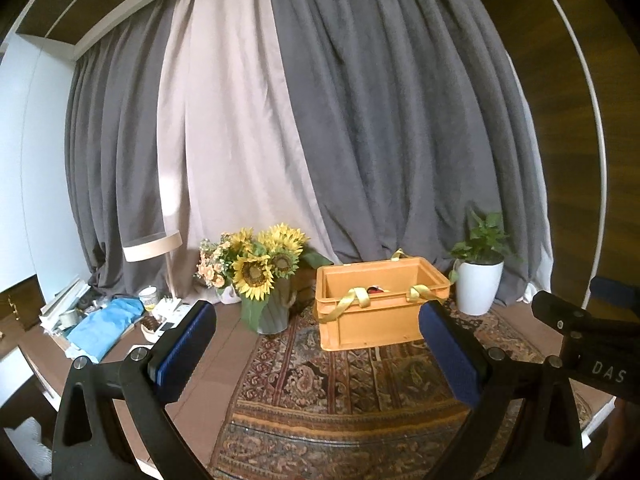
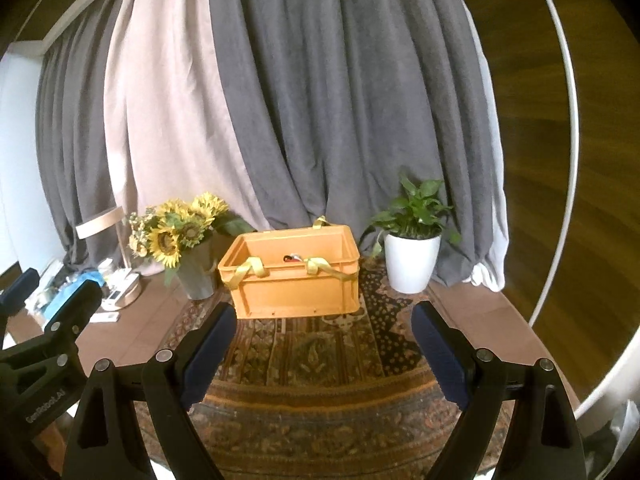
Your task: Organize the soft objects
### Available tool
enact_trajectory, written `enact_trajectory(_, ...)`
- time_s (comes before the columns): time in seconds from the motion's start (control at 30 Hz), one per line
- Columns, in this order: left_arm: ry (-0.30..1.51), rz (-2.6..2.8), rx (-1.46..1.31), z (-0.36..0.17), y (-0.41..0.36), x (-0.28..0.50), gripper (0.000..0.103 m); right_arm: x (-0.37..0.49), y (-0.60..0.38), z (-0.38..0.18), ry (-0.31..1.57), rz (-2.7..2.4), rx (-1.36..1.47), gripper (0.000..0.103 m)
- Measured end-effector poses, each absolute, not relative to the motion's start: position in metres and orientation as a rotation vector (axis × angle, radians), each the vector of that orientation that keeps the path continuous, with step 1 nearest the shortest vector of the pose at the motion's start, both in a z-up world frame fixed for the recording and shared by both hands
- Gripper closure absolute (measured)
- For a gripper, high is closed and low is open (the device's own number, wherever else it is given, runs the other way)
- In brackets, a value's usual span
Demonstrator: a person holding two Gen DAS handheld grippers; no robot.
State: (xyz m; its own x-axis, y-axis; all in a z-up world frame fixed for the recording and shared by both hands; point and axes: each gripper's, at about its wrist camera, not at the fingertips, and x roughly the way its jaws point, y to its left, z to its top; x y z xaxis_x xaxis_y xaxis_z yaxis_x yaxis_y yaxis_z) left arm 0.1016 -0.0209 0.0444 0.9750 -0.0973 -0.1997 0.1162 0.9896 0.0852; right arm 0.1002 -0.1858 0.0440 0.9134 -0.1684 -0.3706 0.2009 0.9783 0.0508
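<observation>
An orange plastic crate (image 1: 372, 320) stands on a patterned rug (image 1: 344, 396), with yellow ribbon straps (image 1: 352, 300) draped over its front rim. A small red and dark object (image 1: 375, 289) peeks out inside it. The crate also shows in the right wrist view (image 2: 292, 288), with the same object (image 2: 292, 258) inside. My left gripper (image 1: 318, 332) is open and empty, in front of the crate. My right gripper (image 2: 322, 334) is open and empty, also short of the crate. The right gripper's body (image 1: 592, 344) shows at the right of the left wrist view.
A grey vase of sunflowers (image 1: 264, 276) stands left of the crate, a white potted plant (image 1: 478, 284) right of it. Clutter with a blue cloth (image 1: 108, 324) and a lamp (image 1: 154, 248) fills the table's left. Grey and beige curtains (image 1: 320, 120) hang behind.
</observation>
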Motion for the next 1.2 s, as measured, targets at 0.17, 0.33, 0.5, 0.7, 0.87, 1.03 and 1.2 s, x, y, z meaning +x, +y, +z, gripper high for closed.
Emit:
enact_trajectory(0.17,0.196,-0.126,0.092,0.044,-0.022,0.078,0.0,0.074,-0.188,0.042,0.372,-0.192,0.097,0.013)
enact_trajectory(0.33,0.204,-0.147,0.089,0.043,-0.022,0.061,0.0,0.054,-0.188,0.04,0.373,-0.189,0.105,0.013)
enact_trajectory(0.5,0.198,-0.156,0.091,0.041,-0.022,0.047,0.0,0.045,-0.188,0.039,0.372,-0.191,0.108,0.013)
enact_trajectory(0.7,0.202,-0.156,0.096,0.039,-0.026,0.039,0.0,0.026,-0.188,0.035,0.373,-0.197,0.114,0.013)
enact_trajectory(0.87,0.194,-0.146,0.099,0.041,-0.026,0.034,0.0,0.022,-0.187,0.035,0.377,-0.193,0.115,0.013)
enact_trajectory(1.03,0.183,-0.14,0.099,0.042,-0.027,0.031,0.0,0.019,-0.188,0.036,0.373,-0.192,0.118,0.013)
enact_trajectory(1.2,0.175,-0.131,0.098,0.042,-0.027,0.029,0.0,0.019,-0.187,0.037,0.372,-0.196,0.116,0.013)
